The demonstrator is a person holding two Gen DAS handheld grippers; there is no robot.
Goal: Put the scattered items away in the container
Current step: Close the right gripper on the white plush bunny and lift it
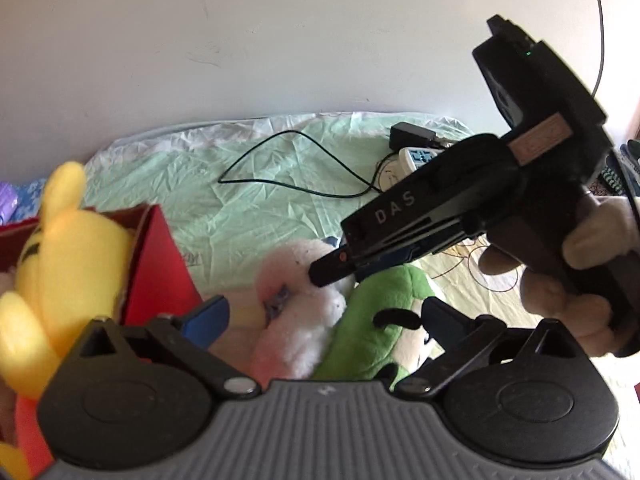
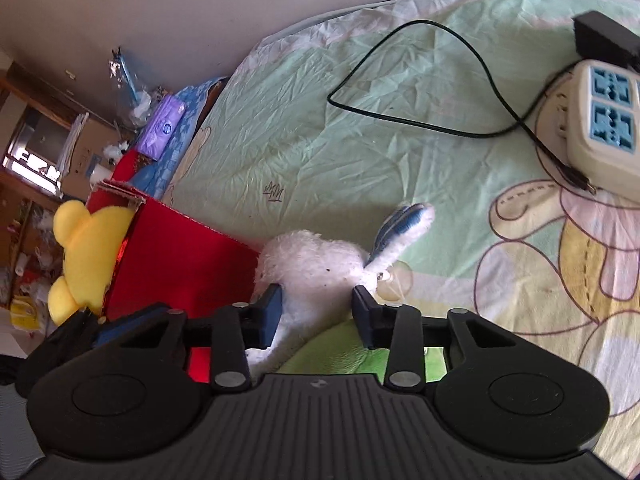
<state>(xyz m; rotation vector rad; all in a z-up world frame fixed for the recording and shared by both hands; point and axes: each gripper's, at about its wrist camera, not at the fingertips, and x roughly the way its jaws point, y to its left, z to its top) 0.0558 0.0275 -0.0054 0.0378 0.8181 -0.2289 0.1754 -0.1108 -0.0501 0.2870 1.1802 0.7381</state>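
Note:
A white plush rabbit (image 2: 316, 264) lies on the bed sheet against the red box (image 2: 180, 260). My right gripper (image 2: 318, 312) has its two pads pressed into the rabbit's fluffy body. The left wrist view shows that gripper (image 1: 332, 272) from the side, tip sunk into the rabbit (image 1: 304, 320). A green plush (image 1: 376, 320) lies right of the rabbit, partly under it. My left gripper (image 1: 326, 316) hovers wide open over both toys, touching neither. A yellow plush (image 1: 68, 256) sits in the red box (image 1: 160, 264).
A white power strip (image 2: 600, 120), a black adapter (image 2: 604, 36) and a looping black cable (image 2: 400, 116) lie on the far part of the sheet. A clear suction cup (image 2: 394, 280) rests beside the rabbit. A person's hand (image 1: 560, 280) holds the right gripper.

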